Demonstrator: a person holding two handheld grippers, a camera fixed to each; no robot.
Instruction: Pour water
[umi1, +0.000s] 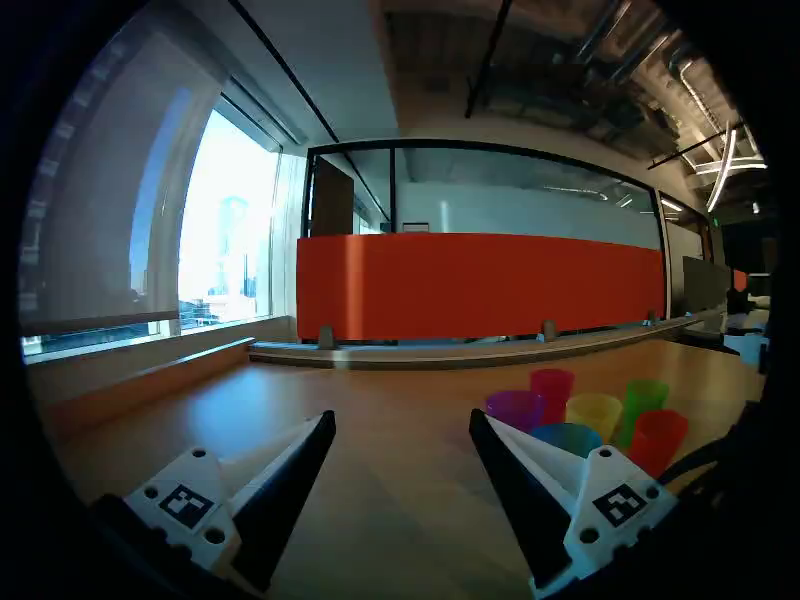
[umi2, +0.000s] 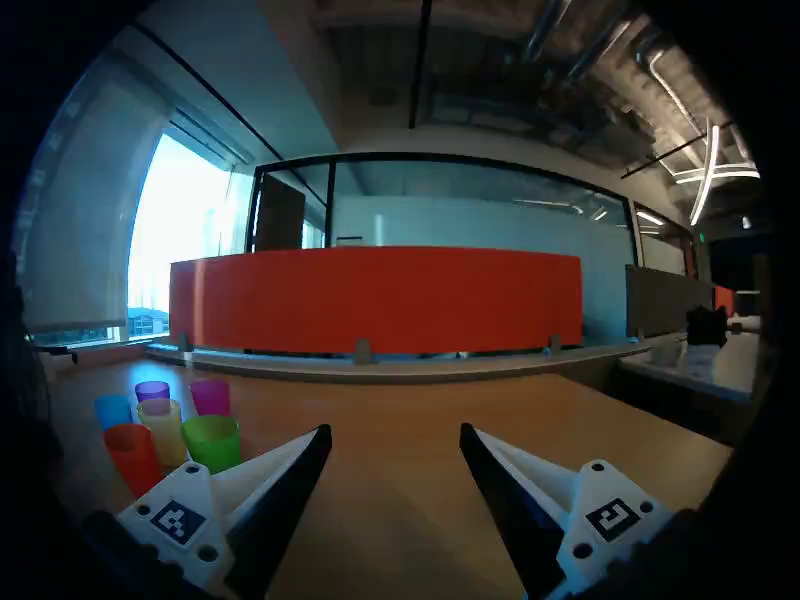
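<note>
Several coloured plastic cups stand in a cluster on the wooden table (umi1: 400, 470). In the left gripper view they sit to the right: purple cup (umi1: 514, 408), pink cup (umi1: 552, 388), yellow cup (umi1: 594, 414), green cup (umi1: 645, 400), orange cup (umi1: 658, 438), blue cup (umi1: 566, 438). My left gripper (umi1: 402, 430) is open, its right finger just in front of the blue cup. In the right gripper view the same cluster lies to the left, with the green cup (umi2: 211, 440) and orange cup (umi2: 131, 452) nearest. My right gripper (umi2: 395, 440) is open above bare table (umi2: 420, 480), holding nothing.
An orange divider panel (umi1: 480, 285) runs along the table's far edge. A bright window (umi1: 225, 240) and a wooden sill (umi1: 140, 375) are on the left. In the right gripper view another desk (umi2: 700, 365) with objects on it stands to the right.
</note>
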